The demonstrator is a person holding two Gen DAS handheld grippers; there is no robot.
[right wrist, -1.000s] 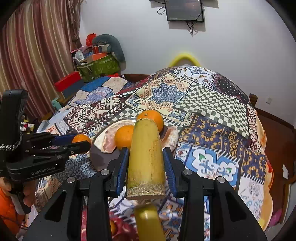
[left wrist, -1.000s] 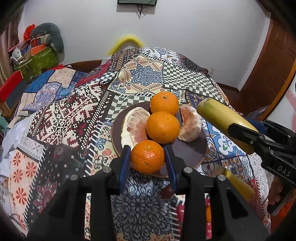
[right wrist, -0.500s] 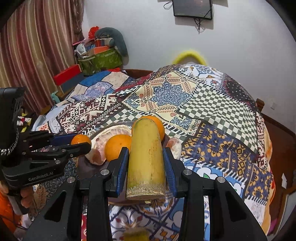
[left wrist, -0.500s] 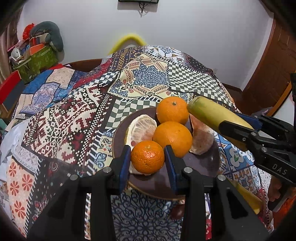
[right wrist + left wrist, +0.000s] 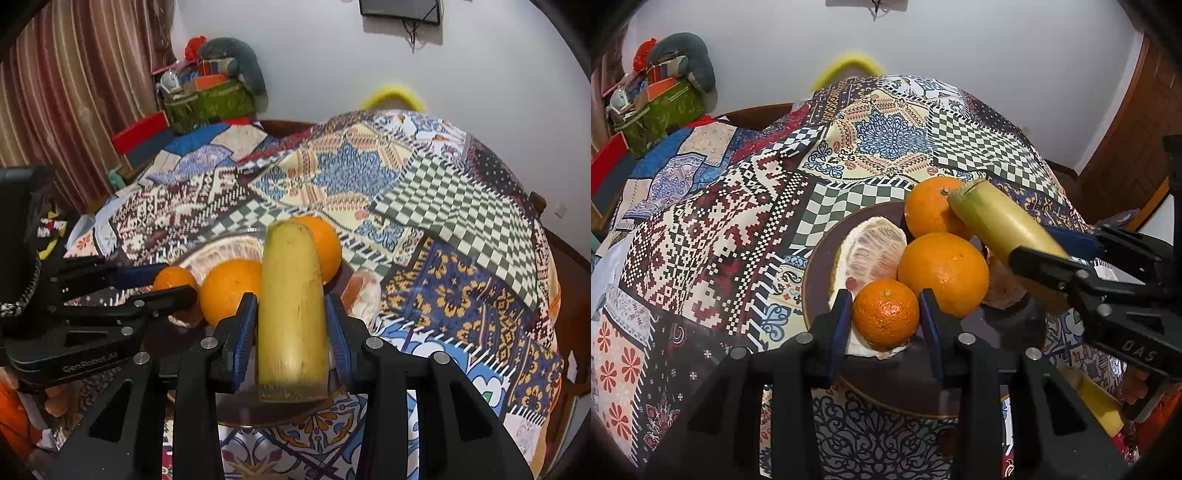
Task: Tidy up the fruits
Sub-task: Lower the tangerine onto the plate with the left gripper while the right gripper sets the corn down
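My left gripper [image 5: 885, 320] is shut on a small mandarin [image 5: 885, 318] and holds it over the near left part of a dark round plate [image 5: 816, 266]. The plate holds two larger oranges [image 5: 943, 273] [image 5: 932, 212] and two peeled pomelo pieces [image 5: 873, 247] [image 5: 1003, 291]. My right gripper [image 5: 291, 325] is shut on a yellow-green sugarcane piece [image 5: 291, 314] and holds it over the plate's right side, above the oranges [image 5: 231, 288]. In the left wrist view the sugarcane [image 5: 1001, 225] comes in from the right, its tip by the far orange.
The table wears a patterned patchwork cloth [image 5: 713, 236]. Another yellow sugarcane piece [image 5: 1097, 402] lies on the cloth at the right of the plate. A yellow chair back [image 5: 391, 94] stands at the far edge. Boxes and bags [image 5: 207, 96] are piled at the back left.
Both grippers have moved forward over the plate. The mandarin went from the plate's near rim to above its near left part. The sugarcane has moved in over the oranges.
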